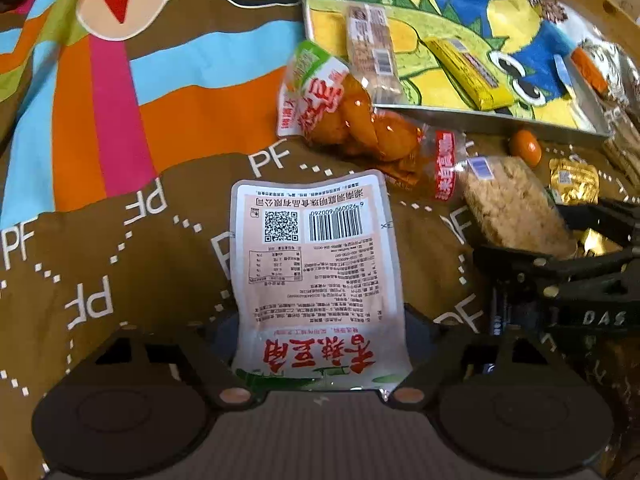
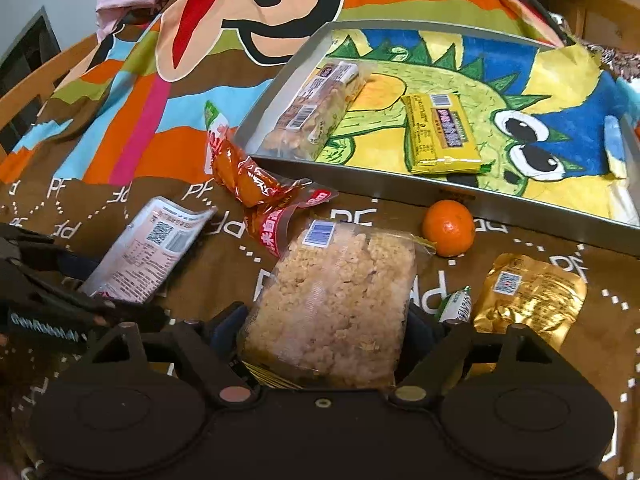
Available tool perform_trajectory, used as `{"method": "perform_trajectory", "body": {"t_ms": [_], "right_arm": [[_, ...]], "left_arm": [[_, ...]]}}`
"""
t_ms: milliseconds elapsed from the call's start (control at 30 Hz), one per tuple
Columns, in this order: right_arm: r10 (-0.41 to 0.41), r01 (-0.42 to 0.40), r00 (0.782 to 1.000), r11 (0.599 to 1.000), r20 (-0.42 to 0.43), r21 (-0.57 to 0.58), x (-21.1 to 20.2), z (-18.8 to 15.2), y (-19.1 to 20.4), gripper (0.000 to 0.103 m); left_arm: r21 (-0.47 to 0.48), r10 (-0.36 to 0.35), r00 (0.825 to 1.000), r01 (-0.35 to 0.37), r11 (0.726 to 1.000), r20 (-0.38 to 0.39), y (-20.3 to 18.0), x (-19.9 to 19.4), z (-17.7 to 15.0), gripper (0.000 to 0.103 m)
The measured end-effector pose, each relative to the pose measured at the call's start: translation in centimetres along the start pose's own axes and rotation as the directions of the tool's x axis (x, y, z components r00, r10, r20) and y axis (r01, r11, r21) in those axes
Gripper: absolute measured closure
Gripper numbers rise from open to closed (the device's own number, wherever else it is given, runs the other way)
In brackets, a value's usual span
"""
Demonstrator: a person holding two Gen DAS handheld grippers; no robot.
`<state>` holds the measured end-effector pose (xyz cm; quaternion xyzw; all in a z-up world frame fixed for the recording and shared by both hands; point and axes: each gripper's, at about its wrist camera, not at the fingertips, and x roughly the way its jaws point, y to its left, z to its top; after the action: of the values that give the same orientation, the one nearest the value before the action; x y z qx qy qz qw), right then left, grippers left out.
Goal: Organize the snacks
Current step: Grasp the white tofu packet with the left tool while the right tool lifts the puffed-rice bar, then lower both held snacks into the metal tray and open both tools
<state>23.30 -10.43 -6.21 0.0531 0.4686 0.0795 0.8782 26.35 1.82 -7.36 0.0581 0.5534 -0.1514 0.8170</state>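
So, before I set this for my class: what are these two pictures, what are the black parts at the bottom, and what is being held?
Each picture comes from a camera on a hand-held two-finger gripper, looking along its fingers. The black parts are those fingers. One view is from the left gripper, which has a white packet between its fingers. The other is from the right gripper, around a rice cake pack. On the cartoon cloth lie an orange snack bag, a tangerine and a gold pouch. The tray already holds two bars.
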Motion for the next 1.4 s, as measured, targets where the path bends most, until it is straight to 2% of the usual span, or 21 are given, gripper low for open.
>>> {"method": "perform_trajectory", "body": {"t_ms": [167,300,500,800,1033,1167,1267,1400], "right_arm": [[-0.017,0.017,1.0,1.0,0.015,-0.015,-0.9,-0.5,0.4,0.021],[-0.018,0.019,1.0,0.999,0.025,-0.036,-1.4,-0.7,0.6,0.021],[-0.048,0.056,0.995,0.995,0.089,-0.086,-2.7,-0.8,1.1,0.021],[-0.066,0.084,0.982,0.992,0.178,-0.097,-4.6,-0.8,1.1,0.021],[-0.091,0.12,0.964,0.987,0.25,-0.104,-5.9,-0.3,0.6,0.021],[-0.104,0.14,0.951,0.985,0.292,-0.105,-7.4,0.6,-0.3,0.021],[-0.125,0.172,0.938,0.978,0.324,-0.118,-8.7,1.7,-1.4,0.021],[-0.168,0.233,0.912,0.963,0.373,-0.137,-9.5,3.5,-3.6,0.021]], "left_arm": [[-0.057,-0.011,1.0,0.012,0.998,0.016,0.9,-0.7,-0.2,0.034],[-0.093,-0.012,0.999,0.016,0.996,0.04,1.2,-1.5,-0.5,0.035],[-0.118,0.0,0.994,0.013,0.993,0.11,1.0,-3.2,-1.1,0.035],[-0.114,-0.011,0.974,0.037,0.993,0.226,0.2,-4.9,-0.9,0.035],[-0.122,-0.052,0.944,0.097,0.988,0.325,-0.5,-5.6,-0.5,0.035],[-0.141,-0.092,0.926,0.153,0.978,0.366,-1.3,-5.9,0.9,0.035],[-0.128,-0.135,0.902,0.204,0.971,0.411,-2.3,-6.6,2.5,0.035],[-0.092,-0.148,0.867,0.216,0.972,0.477,-4.1,-6.9,5.4,0.035]]}}
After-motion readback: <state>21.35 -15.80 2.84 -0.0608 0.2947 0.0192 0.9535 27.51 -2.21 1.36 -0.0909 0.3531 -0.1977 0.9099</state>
